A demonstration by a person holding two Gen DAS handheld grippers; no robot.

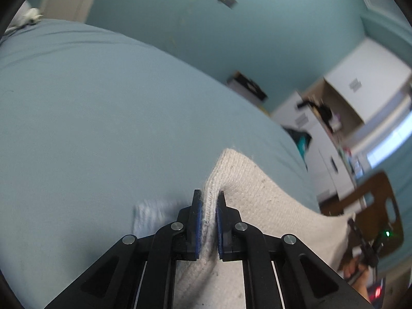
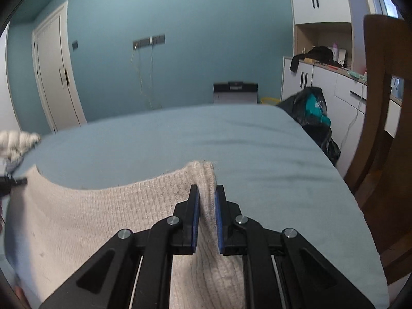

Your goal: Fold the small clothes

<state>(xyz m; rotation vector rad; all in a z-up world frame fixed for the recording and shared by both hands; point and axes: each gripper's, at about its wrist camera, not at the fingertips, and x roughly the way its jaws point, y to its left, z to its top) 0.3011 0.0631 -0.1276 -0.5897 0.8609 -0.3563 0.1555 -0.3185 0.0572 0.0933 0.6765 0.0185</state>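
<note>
A cream knitted garment (image 1: 260,195) is held up between both grippers above a light blue bed sheet (image 1: 90,118). My left gripper (image 1: 209,197) is shut on one corner of the knit. My right gripper (image 2: 206,190) is shut on the other corner of the same knit (image 2: 103,213), which sags between the two. The right gripper also shows at the lower right of the left wrist view (image 1: 365,247). A small white folded cloth (image 1: 152,215) lies on the sheet under the left gripper.
A pile of white clothes (image 2: 15,141) lies at the bed's far left edge. A wooden chair (image 2: 386,118) stands at the right of the bed, a black bag (image 2: 314,113) by white cabinets (image 2: 322,85) beyond it.
</note>
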